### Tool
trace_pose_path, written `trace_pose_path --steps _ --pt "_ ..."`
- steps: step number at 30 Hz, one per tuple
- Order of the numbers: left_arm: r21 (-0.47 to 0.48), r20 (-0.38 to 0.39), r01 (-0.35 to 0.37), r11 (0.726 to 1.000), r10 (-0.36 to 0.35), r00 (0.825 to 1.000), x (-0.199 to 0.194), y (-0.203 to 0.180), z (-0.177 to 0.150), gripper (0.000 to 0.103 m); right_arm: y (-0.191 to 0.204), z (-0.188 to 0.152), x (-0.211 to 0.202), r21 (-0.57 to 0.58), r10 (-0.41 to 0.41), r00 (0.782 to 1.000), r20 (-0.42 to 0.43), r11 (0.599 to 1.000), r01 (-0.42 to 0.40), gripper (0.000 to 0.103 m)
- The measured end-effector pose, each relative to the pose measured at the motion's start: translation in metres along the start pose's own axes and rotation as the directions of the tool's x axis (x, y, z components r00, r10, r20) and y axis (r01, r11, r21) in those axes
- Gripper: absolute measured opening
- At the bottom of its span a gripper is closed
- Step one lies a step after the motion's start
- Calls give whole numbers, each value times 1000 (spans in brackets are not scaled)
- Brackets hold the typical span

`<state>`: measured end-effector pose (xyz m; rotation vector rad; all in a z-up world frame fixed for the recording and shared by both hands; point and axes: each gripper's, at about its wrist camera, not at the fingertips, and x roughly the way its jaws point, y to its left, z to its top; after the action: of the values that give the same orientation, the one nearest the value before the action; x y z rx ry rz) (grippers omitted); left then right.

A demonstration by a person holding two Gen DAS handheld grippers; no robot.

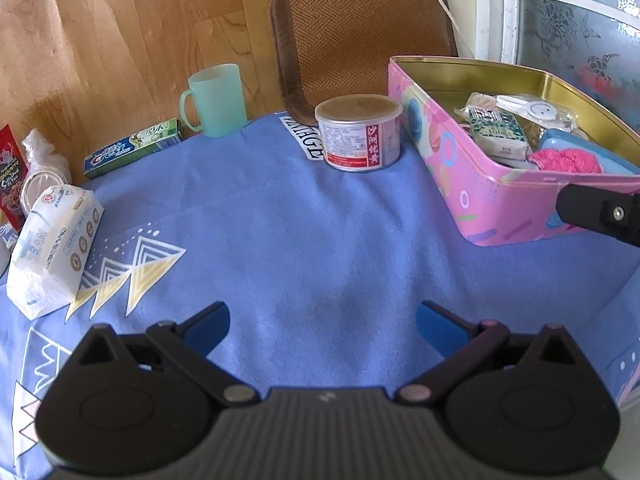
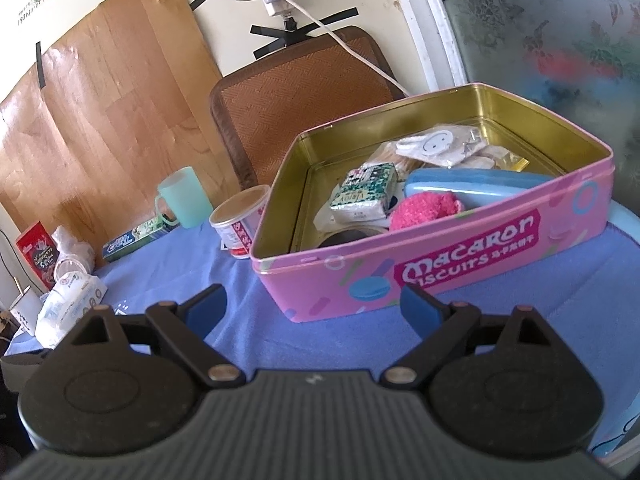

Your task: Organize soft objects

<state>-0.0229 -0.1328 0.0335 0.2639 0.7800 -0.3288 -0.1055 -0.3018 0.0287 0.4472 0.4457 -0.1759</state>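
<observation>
Both hand-held grippers, left [image 1: 323, 328] and right [image 2: 311, 307], spread wide, empty, above blue-clothed surface [image 1: 320, 240]. Tissue pack [image 1: 52, 248] lies far left, well apart from pink tin [image 2: 432, 272]. Likely light, squashy, slick-wrapped; pinch across its narrow middle.

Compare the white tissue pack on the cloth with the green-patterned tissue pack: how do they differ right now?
The white tissue pack lies out on the blue cloth at the far left; the green-patterned tissue pack sits inside the pink tin atop other items. The white one looks bigger, printed in pale blue; the green-patterned one is more compact, with a dark speckled print. Both are soft, plastic-wrapped, and untouched by either gripper.
</observation>
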Motion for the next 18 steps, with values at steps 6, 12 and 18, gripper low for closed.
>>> trace_pose_path --steps 6,12,18 --pt "11 -4 -1 1000 1 1000 1 -2 -1 103 -2 1 -1 7 -6 1000 7 1000 6 95" --pt "22 -6 -4 1000 4 1000 1 -4 -2 103 -3 1 -1 13 -9 1000 6 1000 9 95" --pt "28 -11 -2 1000 3 1000 1 -5 -2 103 -2 1 -1 12 -8 1000 6 1000 8 95"
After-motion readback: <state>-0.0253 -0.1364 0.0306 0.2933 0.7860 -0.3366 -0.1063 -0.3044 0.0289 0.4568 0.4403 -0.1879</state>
